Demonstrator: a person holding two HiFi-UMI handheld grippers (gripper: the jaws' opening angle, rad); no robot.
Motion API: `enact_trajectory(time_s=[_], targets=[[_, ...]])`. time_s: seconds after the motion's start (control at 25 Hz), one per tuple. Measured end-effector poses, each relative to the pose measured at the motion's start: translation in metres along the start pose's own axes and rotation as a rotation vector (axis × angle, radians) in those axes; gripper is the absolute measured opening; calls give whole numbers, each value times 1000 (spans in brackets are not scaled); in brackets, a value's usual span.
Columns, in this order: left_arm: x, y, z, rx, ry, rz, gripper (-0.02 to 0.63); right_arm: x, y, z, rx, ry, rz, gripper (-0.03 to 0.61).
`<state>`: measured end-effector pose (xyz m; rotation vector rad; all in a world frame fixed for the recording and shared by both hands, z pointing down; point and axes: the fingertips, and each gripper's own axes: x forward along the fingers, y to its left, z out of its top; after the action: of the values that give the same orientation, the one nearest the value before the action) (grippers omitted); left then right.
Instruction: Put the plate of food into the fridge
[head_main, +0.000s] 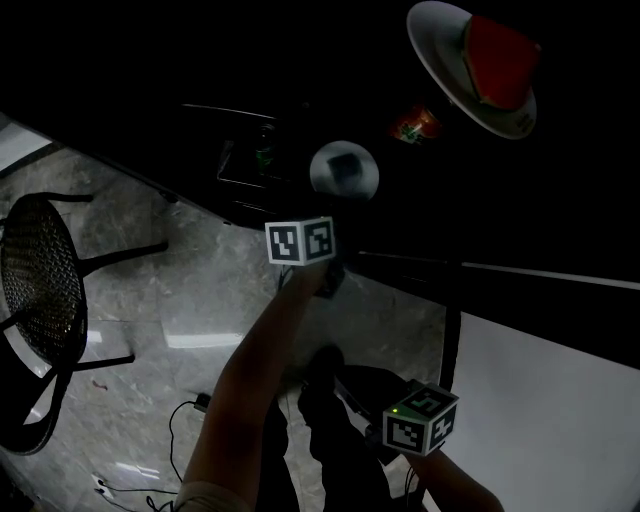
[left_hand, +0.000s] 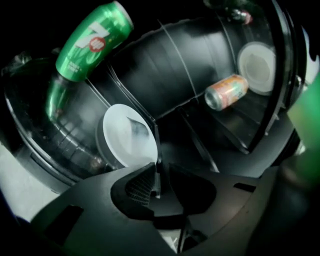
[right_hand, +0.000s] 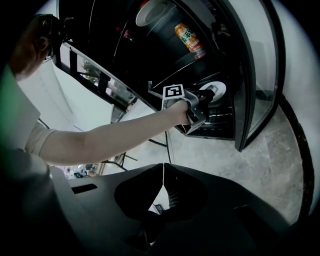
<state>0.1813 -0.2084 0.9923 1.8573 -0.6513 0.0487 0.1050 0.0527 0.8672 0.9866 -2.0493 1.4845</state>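
Left gripper view, centre: gripping the white plate (left_hand: 125, 137) by its rim in the narrow left claw (left_hand: 159, 172), already inside the fridge (left_hand: 170, 70); right claw (right_hand: 163, 170) closed, empty; seemingly only set-down and release left.

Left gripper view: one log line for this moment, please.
left gripper: shut on plate rim | plate: inside fridge | right gripper: shut, empty

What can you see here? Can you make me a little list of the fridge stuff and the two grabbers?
Fridge door: open
Left gripper: shut on the rim of a white plate, reaching inside
Held plate's food: too dim to tell
Right gripper: shut, empty, pointing toward the floor
Higher up: second plate with a red slice, likely watermelon
Cans: green can, orange can
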Motion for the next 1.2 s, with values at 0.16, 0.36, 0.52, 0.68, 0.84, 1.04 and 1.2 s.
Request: enact_trajectory(time_s=[0.16,0.36,0.52,0.68,0.84,1.04,1.2], targets=[[-27,-4,-12,20,32,4,72,-4,9,1,20,1,8,21],[-78,-8,-8,64,39,23,46,-9,34,13,-12,-4,15,21],[-109,-18,8,106,42,26,18,-16,53,27,-40,-17,18,21],[-129,-32,16,173,69,22,12,-21,65,40,-72,-30,-2,21],[-147,-47,6,250,125,15,12,-26,70,51,-129,-34,-43,21],[-184,-61,-3,269,143,6,12,-29,92,61,-212,-21,-54,21],[-212,-62,-1,256,130,28,12,-28,108,74,-239,-32,-49,21]])
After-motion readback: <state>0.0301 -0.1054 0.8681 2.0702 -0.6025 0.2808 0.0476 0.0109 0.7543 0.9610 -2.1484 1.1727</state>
